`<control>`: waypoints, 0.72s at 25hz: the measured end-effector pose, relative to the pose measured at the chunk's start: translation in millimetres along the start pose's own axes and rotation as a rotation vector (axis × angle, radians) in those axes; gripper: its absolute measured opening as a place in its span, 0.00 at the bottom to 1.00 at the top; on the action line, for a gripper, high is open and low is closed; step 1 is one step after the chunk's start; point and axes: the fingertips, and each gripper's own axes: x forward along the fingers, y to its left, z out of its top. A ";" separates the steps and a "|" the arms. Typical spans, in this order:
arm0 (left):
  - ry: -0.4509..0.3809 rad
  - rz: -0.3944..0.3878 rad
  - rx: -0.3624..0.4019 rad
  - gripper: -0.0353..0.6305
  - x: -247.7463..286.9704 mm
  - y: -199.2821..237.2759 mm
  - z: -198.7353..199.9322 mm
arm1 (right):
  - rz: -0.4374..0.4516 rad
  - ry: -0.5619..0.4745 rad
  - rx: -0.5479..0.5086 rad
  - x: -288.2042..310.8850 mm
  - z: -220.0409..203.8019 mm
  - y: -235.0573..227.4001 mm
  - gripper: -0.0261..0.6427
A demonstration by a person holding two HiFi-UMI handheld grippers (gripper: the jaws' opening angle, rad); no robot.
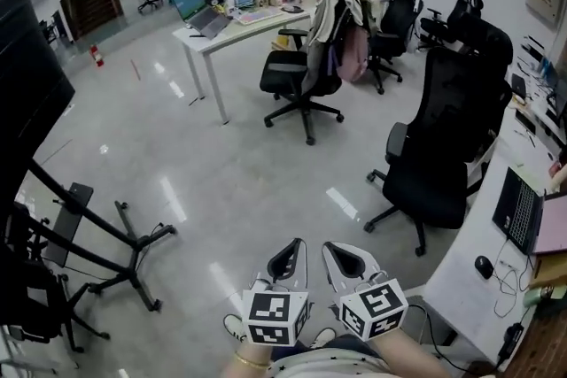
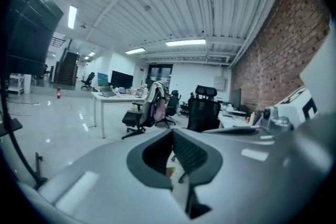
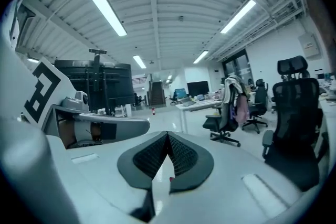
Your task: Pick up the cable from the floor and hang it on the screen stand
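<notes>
- left gripper [image 1: 289,259]: held low and close to the body. In its own view the two dark pads [image 2: 157,155] meet at the tips with nothing pinched between them, so it's closed and empty
- right gripper [image 1: 349,261]: just beside the left one and same deal, pads [image 3: 152,157] pressed together at the tips, holding nothing
- both point out over the shiny grey floor [image 1: 221,155]
- the screen stand [image 1: 97,230] is off to the left, black legs splayed on the floor, with the dark screen [image 1: 27,93] at the left edge
- cable [image 1: 156,228]: honestly hard to pick out. A thin dark cord curling by the stand's front foot looks like it, well away from both grippers
- a black office chair [image 1: 438,155] sits to the right, next to a white desk [image 1: 474,252] with a laptop [image 1: 518,210] on it
</notes>
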 end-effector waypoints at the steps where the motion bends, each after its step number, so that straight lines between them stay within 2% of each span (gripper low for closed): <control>1: -0.007 0.031 -0.012 0.06 -8.9 22.7 1.0 | 0.036 0.001 -0.008 16.6 1.7 18.7 0.04; 5: -0.038 0.149 -0.076 0.06 -51.2 122.0 9.2 | 0.165 0.006 -0.030 81.5 8.3 101.2 0.04; 9: -0.094 0.318 -0.109 0.06 -110.7 239.8 16.2 | 0.325 0.007 -0.068 151.7 16.2 203.8 0.04; 14: -0.128 0.511 -0.156 0.06 -196.6 364.3 6.1 | 0.506 0.017 -0.117 224.3 18.7 330.8 0.04; 18: -0.136 0.682 -0.203 0.06 -275.9 447.2 -14.8 | 0.648 0.058 -0.145 267.8 3.2 431.0 0.04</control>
